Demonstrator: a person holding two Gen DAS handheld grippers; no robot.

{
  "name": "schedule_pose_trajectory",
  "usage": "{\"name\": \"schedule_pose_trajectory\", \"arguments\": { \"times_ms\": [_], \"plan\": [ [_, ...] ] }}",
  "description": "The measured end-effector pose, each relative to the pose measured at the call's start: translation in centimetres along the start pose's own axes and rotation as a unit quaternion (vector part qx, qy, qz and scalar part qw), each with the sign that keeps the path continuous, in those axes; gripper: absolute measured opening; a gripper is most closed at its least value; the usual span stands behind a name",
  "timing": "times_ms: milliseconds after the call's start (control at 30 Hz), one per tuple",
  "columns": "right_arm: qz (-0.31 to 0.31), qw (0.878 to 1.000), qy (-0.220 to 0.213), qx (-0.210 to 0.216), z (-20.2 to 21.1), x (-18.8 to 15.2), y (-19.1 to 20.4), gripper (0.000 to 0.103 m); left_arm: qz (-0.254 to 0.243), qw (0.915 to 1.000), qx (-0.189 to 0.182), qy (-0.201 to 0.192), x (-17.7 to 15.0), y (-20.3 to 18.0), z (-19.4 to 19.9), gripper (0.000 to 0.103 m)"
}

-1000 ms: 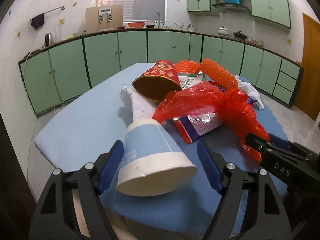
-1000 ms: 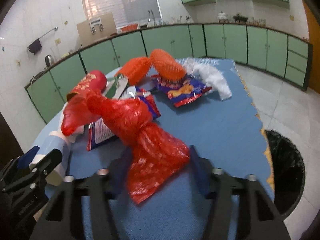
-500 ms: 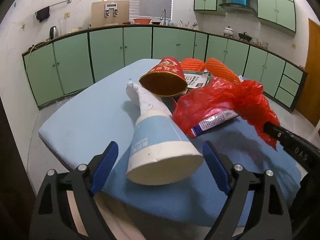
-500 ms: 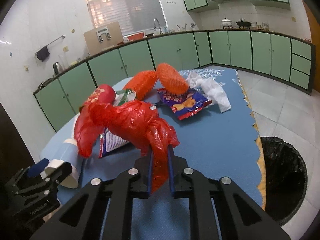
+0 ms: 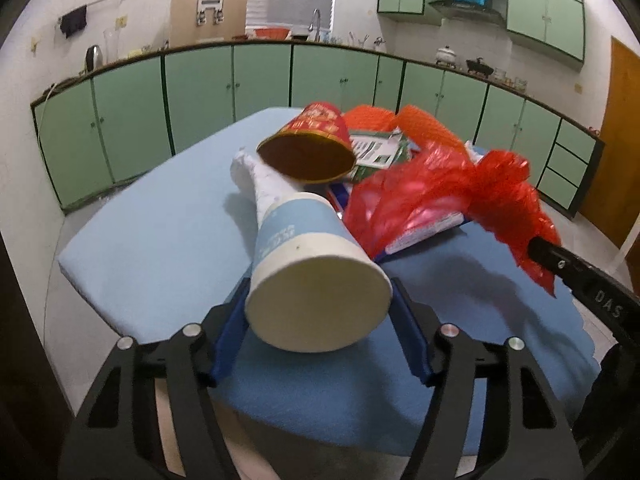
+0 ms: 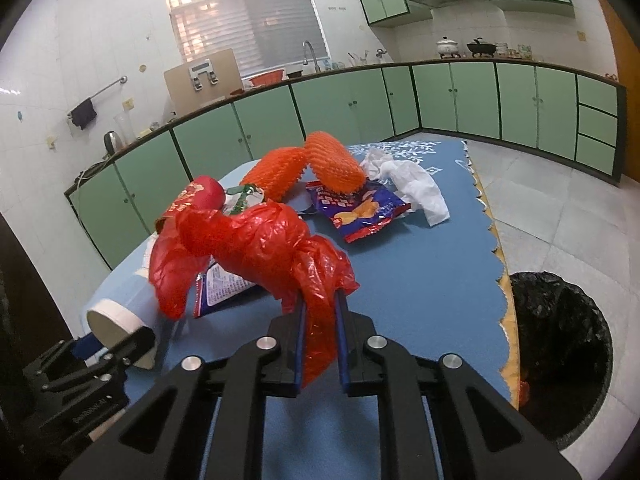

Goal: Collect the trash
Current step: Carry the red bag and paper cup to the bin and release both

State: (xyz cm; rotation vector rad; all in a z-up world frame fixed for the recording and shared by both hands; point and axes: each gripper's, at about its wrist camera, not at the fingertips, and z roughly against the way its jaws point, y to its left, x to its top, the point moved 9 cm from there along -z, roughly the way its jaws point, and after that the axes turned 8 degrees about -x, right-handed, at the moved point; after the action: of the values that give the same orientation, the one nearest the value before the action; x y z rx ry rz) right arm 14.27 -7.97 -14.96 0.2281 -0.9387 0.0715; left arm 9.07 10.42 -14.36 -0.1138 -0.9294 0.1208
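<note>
While the right gripper (image 6: 319, 322) is pinching the red plastic bag (image 6: 256, 246) above the blue table (image 6: 420, 264), the left gripper (image 5: 320, 320) is closing its jaws around the blue-and-white paper cup (image 5: 308, 268) lying at the table's near edge, pads touching its rim.
</note>
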Motion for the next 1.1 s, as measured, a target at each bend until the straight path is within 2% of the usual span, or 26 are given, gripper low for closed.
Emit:
{"name": "schedule_pose_trajectory", "arguments": {
  "times_ms": [167,533,733,967,1100],
  "plan": [
    [-0.008,1.0,-0.003,-0.008,0.3,0.2,-0.8,0.013,-0.016,0.9997,-0.013,-0.017,0.7,-1.0,0.4,0.057],
    [-0.027,0.999,-0.018,-0.027,1.3,1.0,-3.2,0.013,-0.044,0.9977,-0.04,-0.032,2.0,-3.3,0.0,0.037],
    [-0.039,0.997,-0.039,-0.046,3.2,2.0,-5.6,0.013,-0.055,0.9956,-0.056,-0.052,2.9,-4.7,0.7,0.034],
    [-0.082,0.99,-0.077,-0.082,7.1,3.8,-10.9,0.013,-0.097,0.9824,-0.129,-0.093,5.1,-11.5,2.7,0.034],
    [-0.101,0.981,-0.09,-0.138,9.2,4.1,-16.2,0.013,-0.114,0.9731,-0.177,-0.093,5.4,-16.7,2.0,0.034]
  ]
}}
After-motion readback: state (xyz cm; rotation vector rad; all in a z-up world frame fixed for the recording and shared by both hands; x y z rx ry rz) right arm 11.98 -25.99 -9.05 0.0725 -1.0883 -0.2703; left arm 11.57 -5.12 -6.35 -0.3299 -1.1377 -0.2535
